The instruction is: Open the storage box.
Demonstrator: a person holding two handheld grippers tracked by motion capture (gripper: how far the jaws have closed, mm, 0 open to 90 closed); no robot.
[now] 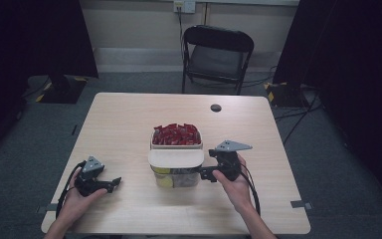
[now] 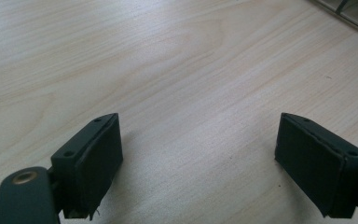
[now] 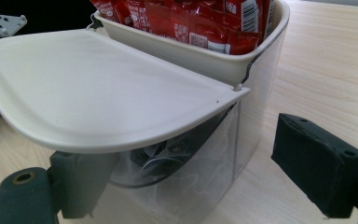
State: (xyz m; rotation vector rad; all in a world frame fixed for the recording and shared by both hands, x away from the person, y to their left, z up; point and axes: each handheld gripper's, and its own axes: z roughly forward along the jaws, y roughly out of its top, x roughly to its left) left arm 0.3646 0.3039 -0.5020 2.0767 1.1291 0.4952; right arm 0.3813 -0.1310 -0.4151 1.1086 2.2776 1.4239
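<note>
High view: your right gripper (image 1: 210,173) sits at the right side of the container (image 1: 176,169), mid-table, jaws pointing in at its clear lower wall just under the cream lid (image 1: 175,158). Red packets (image 1: 176,134) fill the back tray. Your left gripper (image 1: 110,183) rests low on the table (image 1: 124,114), well apart from the container, nothing in it.

Left gripper view: jaws spread wide, bare wood between them. Released, idle.

Right gripper view: jaws apart, not clamped on anything. The left jaw is tucked under the overhanging lid (image 3: 98,88) against the clear wall (image 3: 205,158); the right jaw stands free beside the container's corner. The lid hangs out from the tray of packets (image 3: 191,18); looks hinged there, can't confirm.

Step, as I read it: approach to the container's front, grip not made yet. Whether you're after the lid edge or the body, can't tell. Next move calls for lining up on that lid rim or wall, then closing squarely; steady with the left if it tips.
</note>
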